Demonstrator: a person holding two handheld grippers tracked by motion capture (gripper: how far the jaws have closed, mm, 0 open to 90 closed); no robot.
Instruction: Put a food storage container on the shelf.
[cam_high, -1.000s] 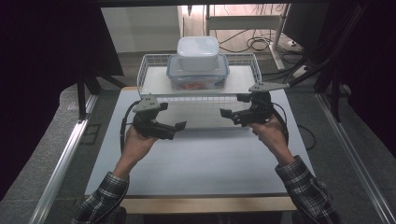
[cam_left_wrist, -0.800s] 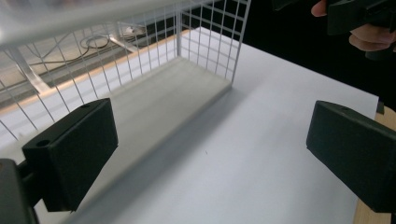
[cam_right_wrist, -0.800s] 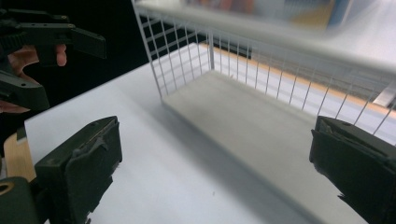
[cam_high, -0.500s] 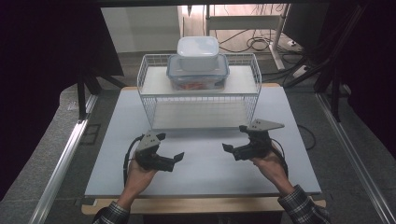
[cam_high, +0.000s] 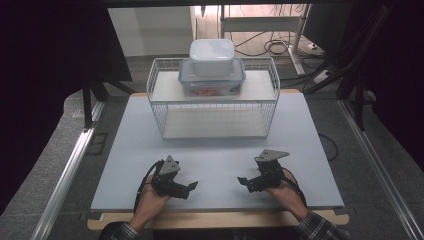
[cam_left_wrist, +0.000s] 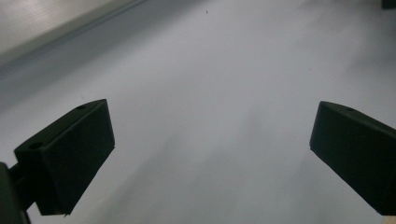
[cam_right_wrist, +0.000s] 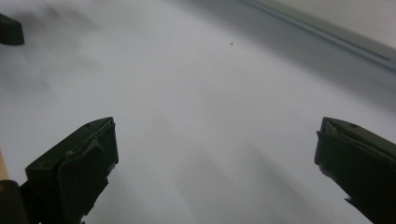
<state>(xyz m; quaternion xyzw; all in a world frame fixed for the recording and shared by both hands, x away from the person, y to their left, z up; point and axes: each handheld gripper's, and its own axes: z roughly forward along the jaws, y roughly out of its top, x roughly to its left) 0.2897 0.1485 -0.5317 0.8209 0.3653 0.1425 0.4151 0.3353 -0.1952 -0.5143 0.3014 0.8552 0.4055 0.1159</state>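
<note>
My left gripper (cam_high: 192, 187) rests low over the pale grey table board (cam_high: 215, 150) near its front edge, left of centre. Its jaws point right and stand open with nothing between them; the left gripper view (cam_left_wrist: 210, 154) has only bare board between them. My right gripper (cam_high: 243, 181) sits right of centre at the same depth. It points left and is open and empty, as in the right gripper view (cam_right_wrist: 215, 158). The two grippers face each other across a short gap. A dark tip of the left gripper (cam_right_wrist: 9, 29) appears at the upper left of the right gripper view.
A white wire rack (cam_high: 214, 107) stands at the back middle of the board. On its top shelf sits a clear container with a blue lid (cam_high: 212, 81) holding something orange. A white lidded container (cam_high: 212, 56) is stacked on it. The rack's lower level holds nothing.
Both hands have drawn back from just in front of the rack to the front edge of the board, and the grippers have come down low. The jaws stay open.
</note>
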